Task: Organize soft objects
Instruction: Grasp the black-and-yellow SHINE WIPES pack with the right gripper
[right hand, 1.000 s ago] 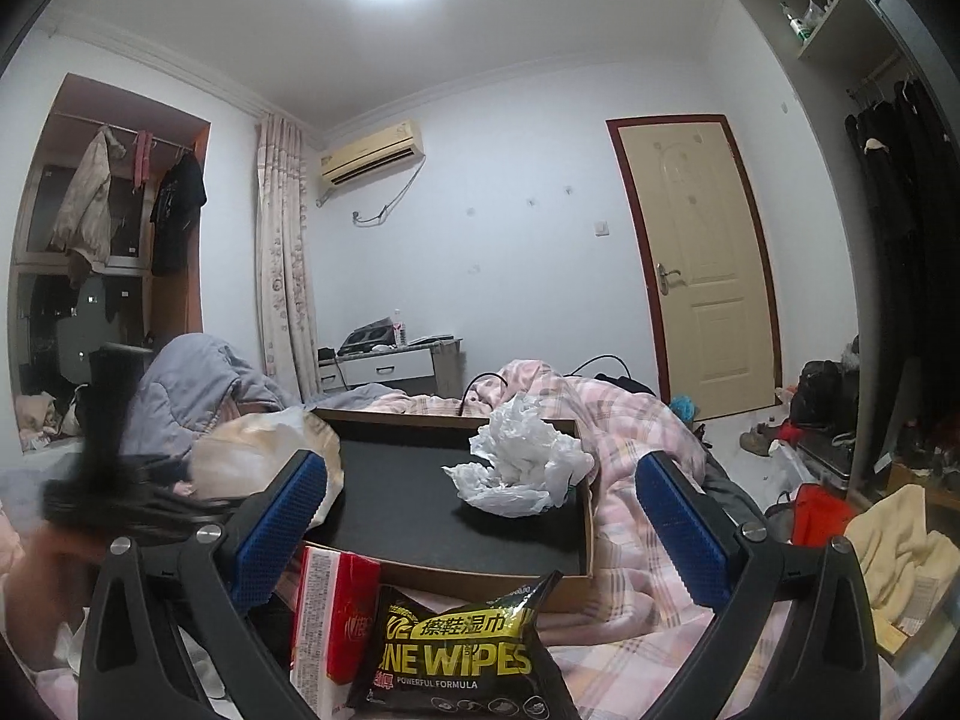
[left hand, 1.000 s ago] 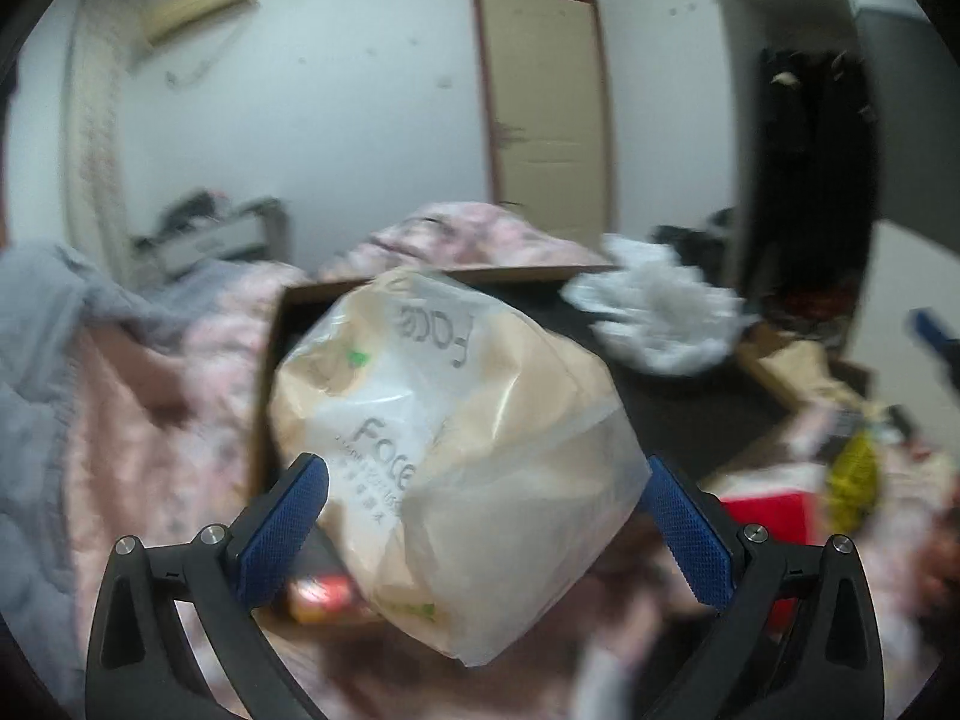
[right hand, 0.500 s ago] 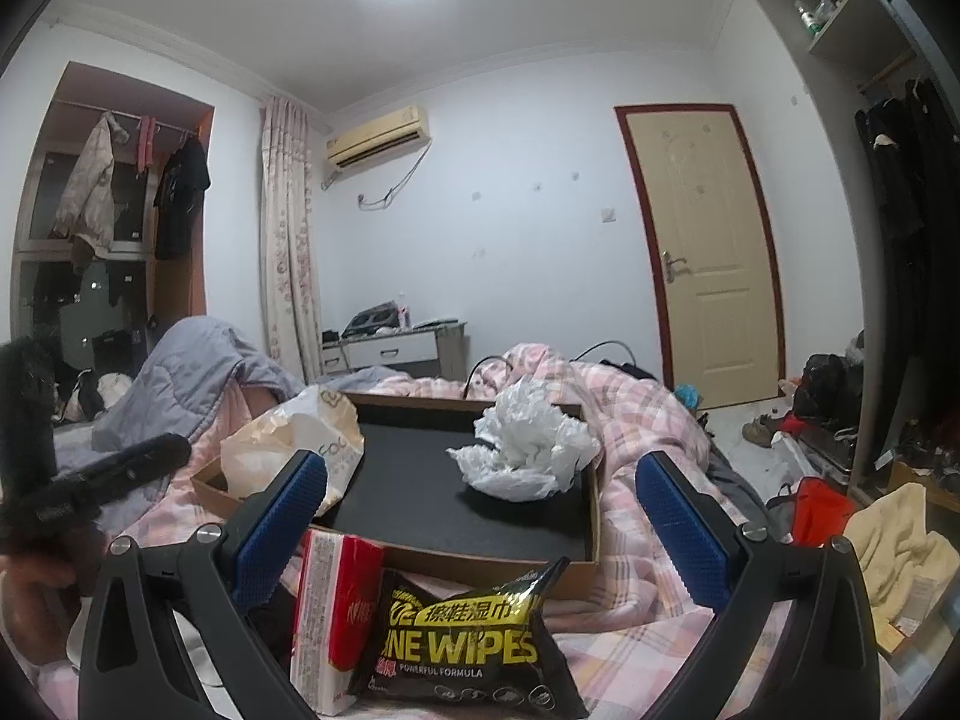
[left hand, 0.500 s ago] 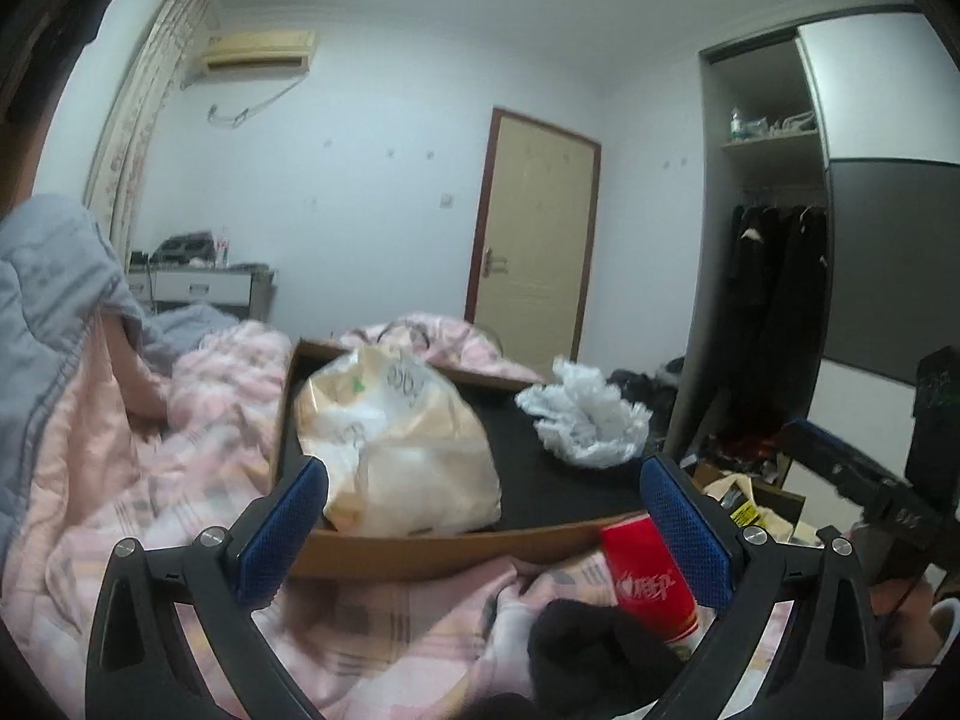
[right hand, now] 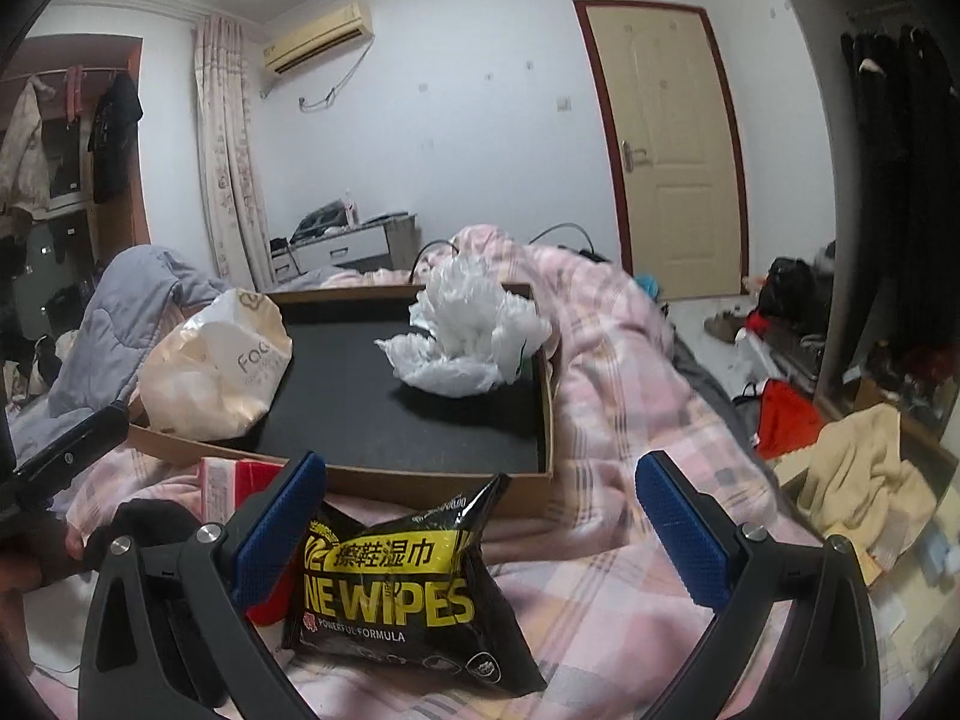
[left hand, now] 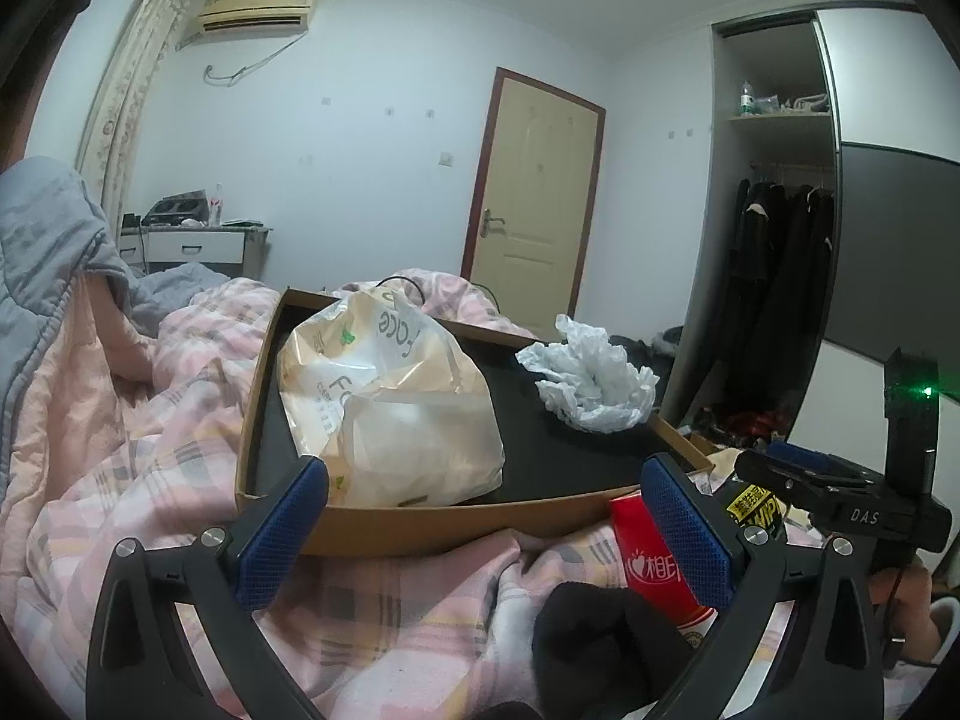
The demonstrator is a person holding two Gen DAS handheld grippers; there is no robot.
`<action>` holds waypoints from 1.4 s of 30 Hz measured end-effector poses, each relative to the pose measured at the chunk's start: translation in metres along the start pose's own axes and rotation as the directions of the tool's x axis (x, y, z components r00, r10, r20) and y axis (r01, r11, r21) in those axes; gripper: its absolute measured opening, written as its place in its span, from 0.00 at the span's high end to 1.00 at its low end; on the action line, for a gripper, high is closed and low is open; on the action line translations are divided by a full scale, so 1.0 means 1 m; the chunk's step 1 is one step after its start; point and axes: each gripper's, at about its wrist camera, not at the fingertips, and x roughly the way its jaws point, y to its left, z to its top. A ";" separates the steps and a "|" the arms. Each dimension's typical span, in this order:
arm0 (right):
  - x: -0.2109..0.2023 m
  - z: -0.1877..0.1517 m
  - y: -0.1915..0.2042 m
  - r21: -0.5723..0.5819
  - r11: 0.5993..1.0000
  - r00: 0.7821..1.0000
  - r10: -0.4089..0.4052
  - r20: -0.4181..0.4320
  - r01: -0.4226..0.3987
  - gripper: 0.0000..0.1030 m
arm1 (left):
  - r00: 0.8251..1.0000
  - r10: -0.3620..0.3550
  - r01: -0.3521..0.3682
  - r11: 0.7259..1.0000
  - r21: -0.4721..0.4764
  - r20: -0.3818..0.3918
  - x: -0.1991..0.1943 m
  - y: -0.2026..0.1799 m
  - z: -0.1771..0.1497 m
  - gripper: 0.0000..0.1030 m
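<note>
A shallow cardboard tray (left hand: 456, 519) with a black floor lies on the pink checked bedding. In it a beige and clear tissue pack (left hand: 390, 402) sits at the near left and a crumpled white plastic bag (left hand: 591, 381) at the far right. My left gripper (left hand: 483, 531) is open and empty, just short of the tray's near wall. My right gripper (right hand: 480, 522) is open and empty above a black and yellow wipes pack (right hand: 390, 588) in front of the tray (right hand: 432, 480). A red tissue pack (left hand: 654, 564) and a black sock (left hand: 600, 642) lie beside it.
The right gripper's body (left hand: 852, 504) shows at the right of the left wrist view. A grey quilt (left hand: 42, 276) lies at the left. A wardrobe with dark clothes (left hand: 780, 276) stands at the right. A cream towel (right hand: 864, 480) and red cloth (right hand: 786, 414) lie on the floor.
My left gripper let go of the beige tissue pack, which now rests in the tray, and drew back toward me. My right gripper tilted down a little over the wipes pack.
</note>
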 end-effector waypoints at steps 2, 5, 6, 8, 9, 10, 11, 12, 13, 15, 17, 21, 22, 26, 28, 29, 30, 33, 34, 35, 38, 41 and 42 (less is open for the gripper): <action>0.001 -0.002 0.001 -0.003 1.000 1.000 0.014 -0.020 -0.014 0.00 | 1.000 0.001 -0.001 1.000 -0.002 -0.006 0.001 0.001 0.000 0.00; 0.003 -0.003 0.004 -0.023 0.999 0.998 0.028 -0.057 -0.030 0.00 | 1.000 0.000 0.000 1.000 -0.008 -0.008 0.001 0.001 0.000 0.00; 0.004 -0.005 0.007 -0.036 0.999 0.997 0.035 -0.073 -0.037 0.00 | 1.000 0.000 0.000 1.000 -0.010 -0.009 0.002 0.002 0.000 0.00; 0.007 -0.006 0.013 -0.066 0.997 0.994 0.039 -0.106 -0.046 0.00 | 1.000 0.000 0.000 1.000 -0.012 -0.010 0.002 0.002 0.000 0.00; 0.009 -0.006 0.015 -0.076 0.996 0.992 0.040 -0.117 -0.049 0.00 | 1.000 0.000 0.000 1.000 -0.011 -0.010 0.002 0.002 0.000 0.00; 0.011 -0.008 0.019 -0.100 0.994 0.990 0.037 -0.139 -0.051 0.00 | 1.000 0.000 -0.001 1.000 -0.010 -0.010 0.002 0.002 0.000 0.00; 0.013 -0.009 0.023 -0.117 0.992 0.988 0.033 -0.154 -0.052 0.00 | 1.000 0.000 0.000 1.000 -0.011 -0.010 0.002 0.002 0.000 0.00; 0.014 -0.010 0.026 -0.133 0.990 0.986 0.028 -0.165 -0.050 0.00 | 1.000 0.000 0.000 1.000 -0.011 -0.010 0.002 0.002 0.000 0.00; 0.014 -0.012 0.029 -0.157 0.987 0.985 0.018 -0.174 -0.045 0.00 | 1.000 0.000 0.000 1.000 -0.011 -0.009 0.002 0.003 0.000 0.00; 0.014 -0.014 0.034 -0.186 0.982 0.984 0.002 -0.179 -0.036 0.00 | 1.000 0.000 0.000 1.000 -0.012 -0.010 0.002 0.002 0.000 0.00; 0.013 -0.015 0.036 -0.208 0.978 0.984 -0.008 -0.177 -0.030 0.01 | 1.000 0.000 0.000 1.000 -0.011 -0.010 0.002 0.002 0.000 0.00; 0.011 -0.016 0.040 -0.236 0.972 0.984 -0.028 -0.178 -0.015 0.16 | 1.000 0.000 0.000 1.000 -0.011 -0.011 0.002 0.003 0.000 0.00; 0.012 -0.017 0.039 -0.239 0.971 0.982 -0.025 -0.188 -0.021 0.21 | 1.000 0.000 0.000 1.000 -0.011 -0.011 0.002 0.002 0.000 0.00; 0.010 -0.017 0.040 -0.243 0.969 0.982 -0.016 -0.187 -0.030 0.25 | 1.000 0.001 -0.001 1.000 -0.011 -0.011 0.002 0.003 0.000 0.00; 0.010 -0.017 0.040 -0.242 0.970 0.983 -0.011 -0.185 -0.034 0.27 | 1.000 0.001 -0.001 1.000 -0.010 -0.011 0.002 0.003 0.000 0.00; 0.011 -0.017 0.041 -0.242 0.970 0.983 -0.010 -0.185 -0.036 0.29 | 1.000 0.001 -0.001 1.000 -0.010 -0.011 0.002 0.003 0.000 0.00; 0.010 -0.017 0.041 -0.241 0.970 0.983 -0.006 -0.185 -0.039 0.30 | 1.000 0.000 0.000 1.000 -0.011 -0.011 0.002 0.003 0.000 0.00; 0.010 -0.016 0.042 -0.237 0.971 0.984 -0.001 -0.180 -0.043 0.32 | 1.000 0.000 0.000 1.000 -0.011 -0.011 0.002 0.003 0.000 0.00; 0.010 -0.016 0.042 -0.236 0.971 0.984 0.000 -0.177 -0.042 0.33 | 1.000 0.000 0.000 1.000 -0.011 -0.011 0.002 0.003 0.000 0.00; 0.011 -0.015 0.043 -0.235 0.971 0.984 0.000 -0.176 -0.042 0.34 | 1.000 0.000 -0.001 1.000 -0.010 -0.011 0.002 0.003 0.000 0.00; 0.010 -0.015 0.044 -0.235 0.971 0.985 -0.001 -0.172 -0.040 0.35 | 1.000 0.000 0.000 1.000 -0.010 -0.011 0.002 0.003 0.000 0.00; 0.010 -0.015 0.044 -0.233 0.972 0.986 -0.003 -0.164 -0.036 0.35 | 1.000 0.000 0.000 1.000 -0.011 -0.011 0.002 0.003 0.000 0.00; 0.009 -0.015 0.044 -0.232 0.972 0.987 -0.004 -0.162 -0.034 0.35 | 1.000 0.000 0.000 1.000 -0.010 -0.012 0.002 0.002 0.000 0.00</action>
